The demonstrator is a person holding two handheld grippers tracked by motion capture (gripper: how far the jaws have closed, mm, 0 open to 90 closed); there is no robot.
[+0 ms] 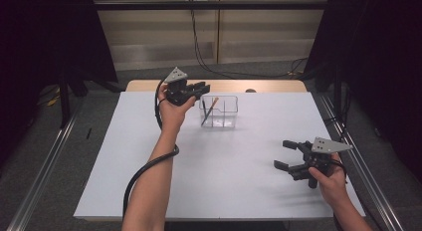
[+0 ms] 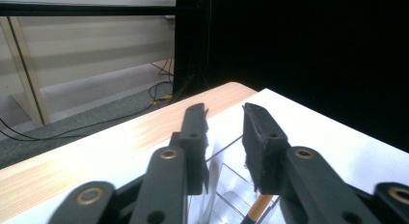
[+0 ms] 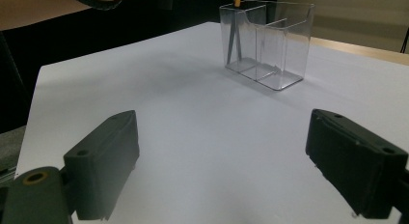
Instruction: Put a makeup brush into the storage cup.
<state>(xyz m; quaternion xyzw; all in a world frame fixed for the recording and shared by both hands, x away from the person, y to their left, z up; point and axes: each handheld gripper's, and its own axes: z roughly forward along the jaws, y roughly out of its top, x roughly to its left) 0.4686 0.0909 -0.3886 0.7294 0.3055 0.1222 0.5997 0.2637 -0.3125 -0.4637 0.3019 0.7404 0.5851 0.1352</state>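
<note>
A clear plastic container with compartments stands on the white tabletop, toward the far middle. A pencil leans inside its left compartment. My left gripper is held just above and left of the container's rim, its jaws a little apart with nothing between them. In the left gripper view the gripper looks over the container, and the pencil's orange shaft shows below the jaws. My right gripper rests low at the near right, open wide and empty. The right gripper view shows the gripper facing the container and pencil.
The white sheet covers most of the table, and a strip of wooden tabletop shows along the far edge. Dark curtains stand at both sides. Cables lie on the floor beyond the table.
</note>
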